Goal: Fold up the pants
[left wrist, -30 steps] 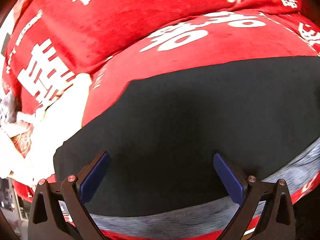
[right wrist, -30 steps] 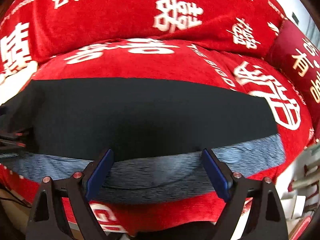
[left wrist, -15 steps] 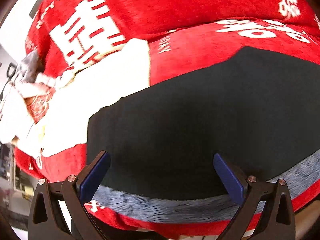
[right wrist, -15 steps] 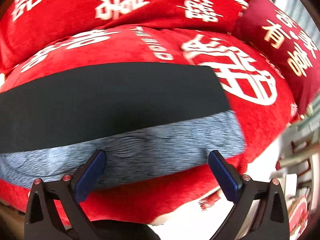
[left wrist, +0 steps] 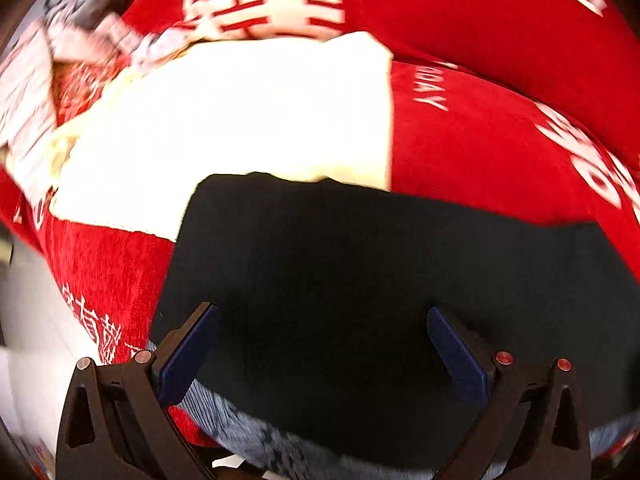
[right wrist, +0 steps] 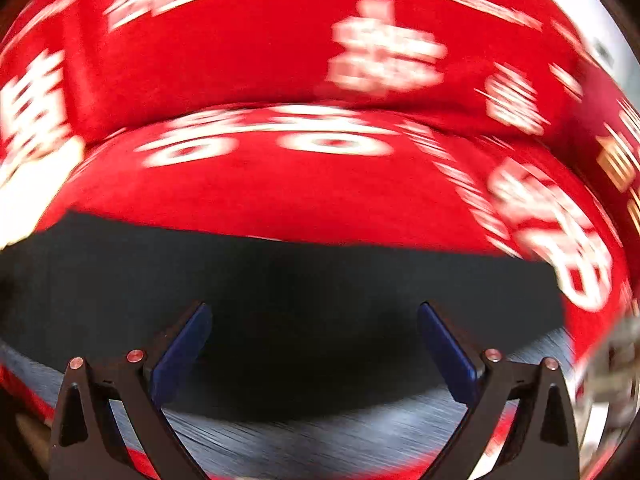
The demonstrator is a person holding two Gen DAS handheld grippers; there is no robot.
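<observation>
Black pants (left wrist: 400, 272) lie flat ahead of both wide-apart grippers, left gripper (left wrist: 320, 354) and right gripper (right wrist: 314, 350); judged pre-grasp, next pinch the near grey waistband (right wrist: 320, 436).

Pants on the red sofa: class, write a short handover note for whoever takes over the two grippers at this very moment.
Left gripper: open, empty, over the dark pants near their left end.
Right gripper: open, empty, over the same pants toward their right end; this view is blurred.
Pants: lying flat as a long dark band on the red sofa cover, grey waistband along the near edge. A white cloth lies at the far left, its edge at the pants' corner.
Done: pants spread out; whether any fold is made, I cannot tell.
Left: grip both ends and fold.
</observation>
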